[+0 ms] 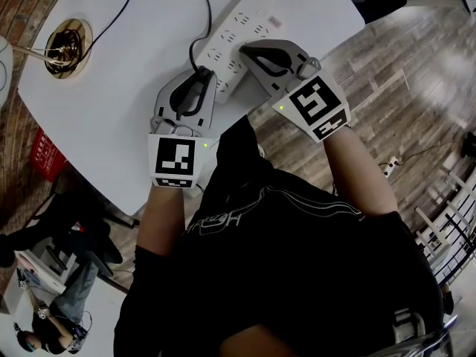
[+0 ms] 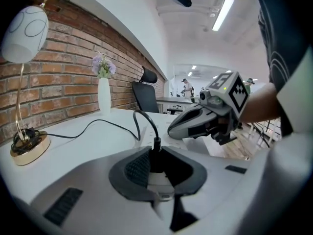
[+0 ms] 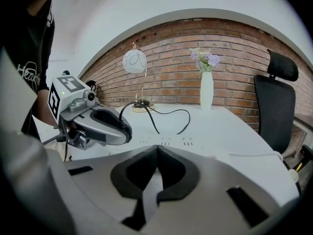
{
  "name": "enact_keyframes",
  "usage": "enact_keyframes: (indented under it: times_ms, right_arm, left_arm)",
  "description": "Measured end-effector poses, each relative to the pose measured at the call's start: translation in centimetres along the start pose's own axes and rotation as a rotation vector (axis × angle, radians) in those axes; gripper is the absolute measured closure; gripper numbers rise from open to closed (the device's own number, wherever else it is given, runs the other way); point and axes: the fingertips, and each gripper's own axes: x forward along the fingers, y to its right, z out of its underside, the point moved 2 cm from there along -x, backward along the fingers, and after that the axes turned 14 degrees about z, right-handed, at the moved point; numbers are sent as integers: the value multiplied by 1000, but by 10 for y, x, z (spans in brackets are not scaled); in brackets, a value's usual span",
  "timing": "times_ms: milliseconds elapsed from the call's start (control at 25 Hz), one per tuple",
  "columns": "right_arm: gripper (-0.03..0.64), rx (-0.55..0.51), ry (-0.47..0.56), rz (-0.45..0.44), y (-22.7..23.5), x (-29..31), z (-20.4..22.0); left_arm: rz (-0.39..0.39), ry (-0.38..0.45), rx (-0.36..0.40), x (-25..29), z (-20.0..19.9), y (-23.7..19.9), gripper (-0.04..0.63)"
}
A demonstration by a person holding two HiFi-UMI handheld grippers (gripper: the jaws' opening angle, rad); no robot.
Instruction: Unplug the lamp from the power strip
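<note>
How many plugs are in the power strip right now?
1: the black plug, between the left gripper's closing jaws at the strip's near end. The right gripper covers some sockets, so another could be hidden.

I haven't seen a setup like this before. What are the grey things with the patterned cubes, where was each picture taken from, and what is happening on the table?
There is no robot here: a person holds a two-jaw gripper in each hand. One picture comes from a camera on the person's head, looking down. The other two come from cameras riding on the grippers. On the white table are a power strip, a lamp and a vase of flowers. The left gripper is closing its jaws on a black plug in the strip. The right gripper, jaws together, rests its tip on the strip and holds nothing.
</note>
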Motion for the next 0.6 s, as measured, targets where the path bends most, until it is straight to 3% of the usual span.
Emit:
enact_keyframes:
  times_ms: [240,400,600]
  right_arm:
    - [620,-4,3,13,-1,-1,-1]
    - [621,1,5,13,-1,0,-2]
    - [621,-20,-2,29,-2,1,-2]
  left_arm:
    - [9,47,-59,-3,-1,-2,540]
    - [-58,12,156,-5,-7,1,541]
    - [-51,-12,230,-4,-6,3,543]
